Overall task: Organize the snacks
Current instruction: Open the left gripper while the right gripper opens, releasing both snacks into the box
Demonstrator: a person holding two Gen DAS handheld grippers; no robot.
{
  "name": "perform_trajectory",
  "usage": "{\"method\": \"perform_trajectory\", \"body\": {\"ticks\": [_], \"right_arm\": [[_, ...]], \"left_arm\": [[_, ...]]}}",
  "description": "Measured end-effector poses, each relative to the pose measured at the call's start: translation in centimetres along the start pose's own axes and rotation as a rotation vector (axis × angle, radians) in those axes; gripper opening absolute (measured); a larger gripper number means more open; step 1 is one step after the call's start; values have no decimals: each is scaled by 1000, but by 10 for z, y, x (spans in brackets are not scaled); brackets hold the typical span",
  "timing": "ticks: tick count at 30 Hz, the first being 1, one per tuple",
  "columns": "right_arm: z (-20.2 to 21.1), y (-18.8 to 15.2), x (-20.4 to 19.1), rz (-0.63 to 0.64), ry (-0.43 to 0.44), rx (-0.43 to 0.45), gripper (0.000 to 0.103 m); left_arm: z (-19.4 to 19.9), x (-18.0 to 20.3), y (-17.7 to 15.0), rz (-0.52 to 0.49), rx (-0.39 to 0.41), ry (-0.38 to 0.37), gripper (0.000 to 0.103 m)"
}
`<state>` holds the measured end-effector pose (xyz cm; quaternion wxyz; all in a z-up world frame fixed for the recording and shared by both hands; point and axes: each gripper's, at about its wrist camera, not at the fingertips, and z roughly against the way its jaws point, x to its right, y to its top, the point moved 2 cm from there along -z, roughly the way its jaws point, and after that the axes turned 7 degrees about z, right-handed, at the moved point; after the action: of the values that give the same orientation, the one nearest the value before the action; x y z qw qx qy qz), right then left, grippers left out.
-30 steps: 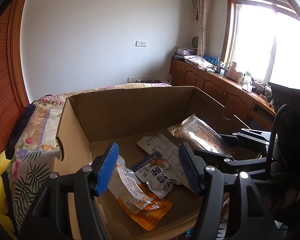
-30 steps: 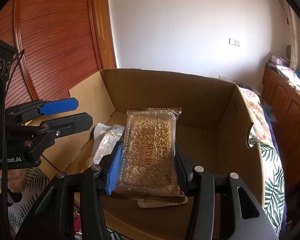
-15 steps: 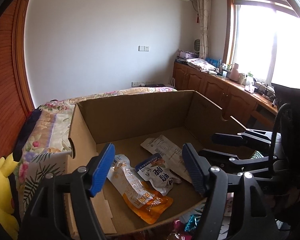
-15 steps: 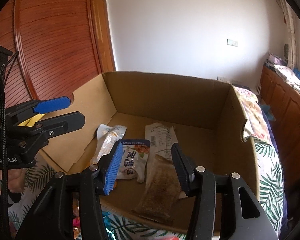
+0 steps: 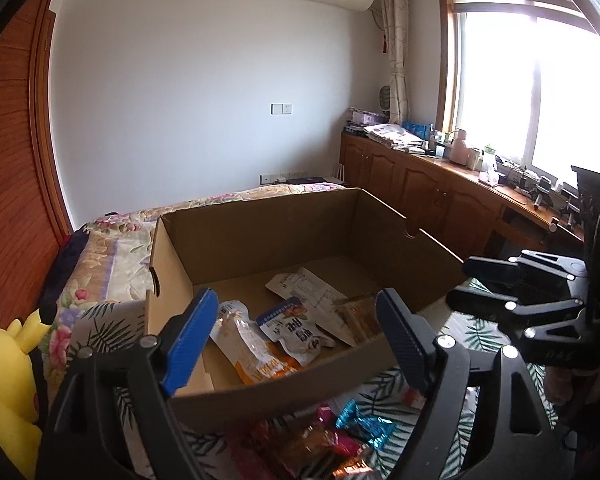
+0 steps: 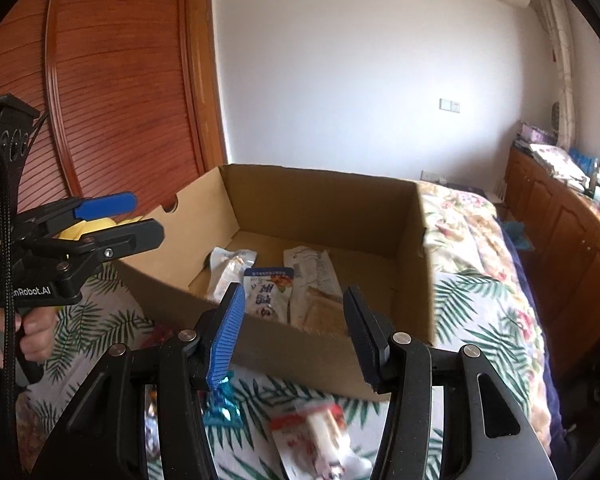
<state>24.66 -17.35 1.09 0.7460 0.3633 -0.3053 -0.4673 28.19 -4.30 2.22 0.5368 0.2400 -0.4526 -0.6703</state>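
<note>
Left gripper [image 5: 296, 336], black with one blue finger pad, has just been opening its jaws and now stands wide with nothing between them, hovering over the near wall of the open brown cardboard box [image 5: 260, 224] that sits on the leaf-and-flower patterned bedspread [image 6: 480, 292]. Its frame hides the box's near left corner and part of the loose wrapped snacks [image 5: 332, 436] lying on the bedspread in front of the box; these are blurred, and only red, pink and a teal foil wrapper can be made out. Inside the box, from left to right, lie a clear-and-orange snack pouch [image 5: 248, 348], a white-and-blue printed snack pouch [image 5: 296, 328], a white label-side-up packet [image 5: 308, 288] and a clear packet of brown grain bars [image 5: 360, 316], the last partly hidden behind the black finger. Right gripper [image 6: 294, 336] is about half open and empty, held over the near wall too; below it a red-and-white wrapped snack [image 6: 320, 432] on the bedspread is too blurred to read. At the left edge of the left view, a yellow plush toy [image 5: 4, 392] is cut off.
</note>
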Motion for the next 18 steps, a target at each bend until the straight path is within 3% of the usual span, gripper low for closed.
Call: {"method": "perform_trajectory", "body": {"ticks": [7, 18], "right_arm": [[24, -22, 4, -6, -27, -11, 53], [8, -66, 4, -29, -8, -96, 52]], "left_arm": [[13, 8, -23, -14, -23, 0, 84], [21, 7, -65, 3, -84, 1, 85]]}}
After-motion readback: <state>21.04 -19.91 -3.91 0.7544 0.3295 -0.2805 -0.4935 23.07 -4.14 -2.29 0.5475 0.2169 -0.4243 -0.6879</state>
